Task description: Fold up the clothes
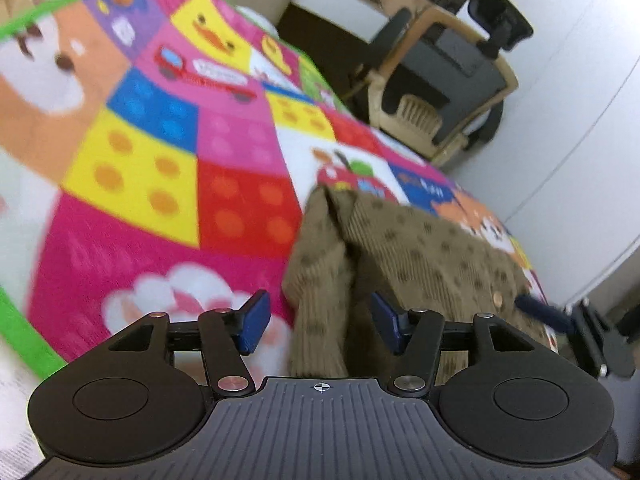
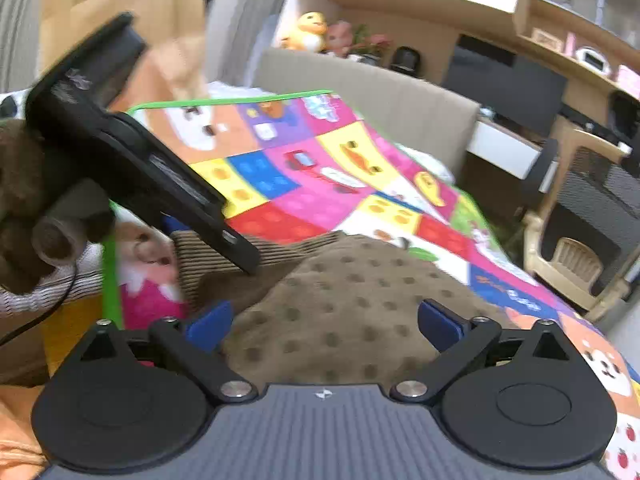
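Left wrist view: left tool (image 1: 320, 320) at 6 o'clock, blue pads spread apart, nothing pinched. A ribbed sleeve of the brown dotted cardigan (image 1: 420, 248) hangs in the gap between the pads; contact with either pad cannot be told. Cardigan body spreads toward 3 o'clock on the colourful play mat (image 1: 180, 152). At 4 o'clock the right tool (image 1: 568, 320) shows from the side, blurred, its blue tip at the cardigan edge beside a button.

Right wrist view: right tool (image 2: 324, 324) at 6 o'clock, pads wide apart, gripping nothing. Cardigan (image 2: 352, 304) lies bunched just ahead of and between the pads. At 9 to 10 o'clock the left tool (image 2: 132, 160) angles down, tip near the ribbed hem.

Farther out: mat squares run toward 12 o'clock; a beige headboard (image 2: 380, 108) behind the mat; a chair (image 1: 448, 80) at 2 o'clock; soft toys (image 2: 308, 32) on a ledge at 12 o'clock.
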`<state>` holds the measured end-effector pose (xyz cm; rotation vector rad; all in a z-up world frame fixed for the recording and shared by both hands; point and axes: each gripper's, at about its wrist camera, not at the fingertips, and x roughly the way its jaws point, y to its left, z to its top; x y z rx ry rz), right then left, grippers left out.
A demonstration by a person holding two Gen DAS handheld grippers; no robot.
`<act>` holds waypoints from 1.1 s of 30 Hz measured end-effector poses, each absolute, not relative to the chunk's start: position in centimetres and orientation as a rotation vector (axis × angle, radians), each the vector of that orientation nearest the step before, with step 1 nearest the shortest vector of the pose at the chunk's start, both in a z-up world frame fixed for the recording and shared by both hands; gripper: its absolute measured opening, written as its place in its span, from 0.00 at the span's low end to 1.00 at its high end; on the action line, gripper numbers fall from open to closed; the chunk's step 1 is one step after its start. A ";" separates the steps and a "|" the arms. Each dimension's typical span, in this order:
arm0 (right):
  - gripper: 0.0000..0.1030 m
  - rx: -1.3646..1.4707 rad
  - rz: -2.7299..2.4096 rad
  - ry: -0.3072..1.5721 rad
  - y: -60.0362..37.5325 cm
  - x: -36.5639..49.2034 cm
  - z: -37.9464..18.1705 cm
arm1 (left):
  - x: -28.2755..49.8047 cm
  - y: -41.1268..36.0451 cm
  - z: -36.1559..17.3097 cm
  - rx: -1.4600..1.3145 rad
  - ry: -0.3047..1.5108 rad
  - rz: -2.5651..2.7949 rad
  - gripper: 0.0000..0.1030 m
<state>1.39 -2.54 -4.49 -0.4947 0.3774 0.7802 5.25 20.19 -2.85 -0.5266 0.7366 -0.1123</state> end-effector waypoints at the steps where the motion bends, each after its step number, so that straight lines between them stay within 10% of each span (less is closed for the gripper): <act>1: 0.98 -0.509 0.801 0.383 -2.0 1.2 -4.7 | 5.4 19.9 -3.3 -0.532 0.749 -0.125 0.54; 6: 0.98 -0.587 0.747 0.375 2.2 0.7 -6.1 | 6.4 19.4 -3.8 -0.610 0.764 -0.192 0.14; 11: 0.93 -0.693 0.662 0.360 4.9 2.7 -7.7 | 6.8 19.6 -1.5 -0.733 0.697 -0.269 0.11; 14: 0.50 -0.747 0.614 0.344 5.3 4.0 -8.5 | 7.1 18.9 -0.5 -0.713 0.687 -0.288 0.11; 16: 0.40 -0.661 0.634 0.382 4.3 4.8 -7.9 | 7.6 18.1 -0.3 -0.695 0.697 -0.287 0.13; 24: 0.24 -0.032 0.561 0.386 -9.8 7.9 0.7 | 5.9 17.7 6.2 -0.656 0.453 -0.244 0.83; 33: 0.27 0.160 0.247 0.575 -27.0 9.5 -4.2 | 7.7 14.8 8.8 -0.565 0.438 -0.231 0.93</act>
